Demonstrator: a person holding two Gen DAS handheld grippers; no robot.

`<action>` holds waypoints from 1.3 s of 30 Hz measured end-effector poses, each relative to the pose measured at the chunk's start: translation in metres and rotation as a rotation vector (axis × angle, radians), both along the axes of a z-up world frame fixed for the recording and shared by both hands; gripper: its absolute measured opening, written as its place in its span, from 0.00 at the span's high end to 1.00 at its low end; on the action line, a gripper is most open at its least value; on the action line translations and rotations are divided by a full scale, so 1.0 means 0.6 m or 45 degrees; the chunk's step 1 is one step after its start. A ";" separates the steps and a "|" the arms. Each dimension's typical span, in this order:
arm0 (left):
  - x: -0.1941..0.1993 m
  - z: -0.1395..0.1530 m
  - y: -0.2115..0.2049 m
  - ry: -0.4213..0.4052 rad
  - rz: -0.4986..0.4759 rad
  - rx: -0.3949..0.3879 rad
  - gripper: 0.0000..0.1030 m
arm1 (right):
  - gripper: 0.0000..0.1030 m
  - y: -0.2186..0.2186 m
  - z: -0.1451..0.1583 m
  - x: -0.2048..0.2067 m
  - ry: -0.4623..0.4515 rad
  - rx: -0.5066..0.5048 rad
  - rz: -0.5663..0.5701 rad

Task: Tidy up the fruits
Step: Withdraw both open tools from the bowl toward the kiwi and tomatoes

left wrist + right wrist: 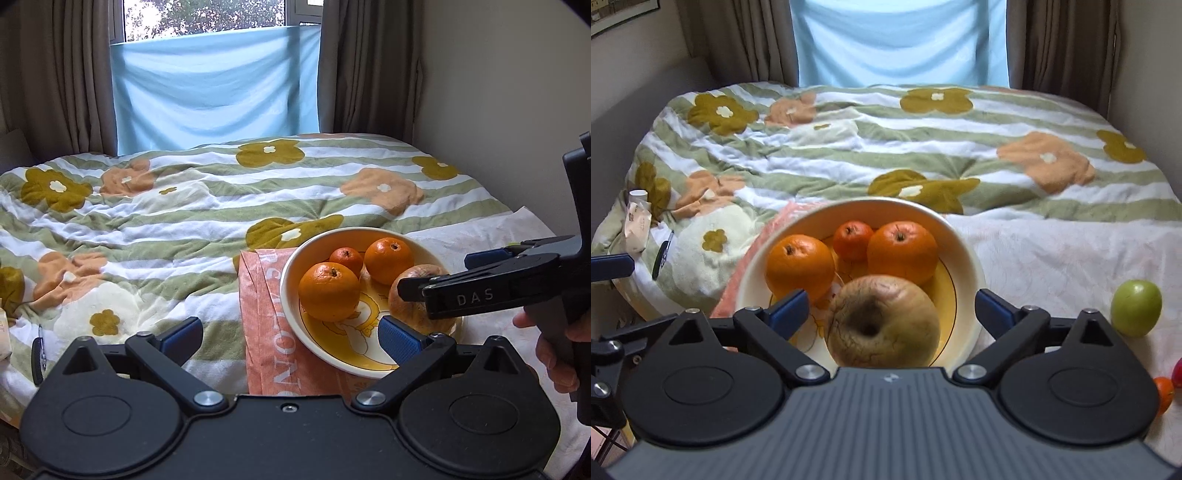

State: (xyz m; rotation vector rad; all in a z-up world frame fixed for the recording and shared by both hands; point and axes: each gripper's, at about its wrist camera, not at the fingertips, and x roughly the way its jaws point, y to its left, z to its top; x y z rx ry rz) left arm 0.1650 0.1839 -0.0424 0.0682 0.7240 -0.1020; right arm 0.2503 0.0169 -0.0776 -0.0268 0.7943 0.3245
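Observation:
A cream bowl (291, 266) with a yellow inside stands on the bed and holds two big oranges (328, 291), a small orange (346, 259) and a brownish wrinkled apple (410, 280). In the right wrist view the bowl (967, 254) holds the same apple (882, 321) nearest the camera. My right gripper (890, 306) is open, its fingers on either side of the apple, not pressing it. It shows from the side in the left wrist view (436, 273). My left gripper (291, 332) is open and empty over the bowl's near left rim.
An orange printed cloth (266, 332) lies under the bowl on the flowered quilt (166, 221). A green apple (1136, 308), a small orange (1163, 393) and a red fruit (1177, 373) lie on the white cover at the right. A wall runs along the right.

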 end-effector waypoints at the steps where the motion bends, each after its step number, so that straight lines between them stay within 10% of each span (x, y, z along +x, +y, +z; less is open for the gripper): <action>1: -0.004 0.003 0.000 -0.002 0.002 0.000 0.00 | 0.00 -0.001 0.006 -0.004 -0.005 -0.013 -0.002; 16: -0.095 0.058 -0.037 -0.069 0.115 0.020 0.00 | 0.00 -0.077 0.084 -0.114 -0.070 0.019 0.011; 39: -0.192 0.052 -0.276 -0.099 0.270 0.035 0.00 | 0.00 -0.397 0.094 -0.207 -0.134 0.002 0.045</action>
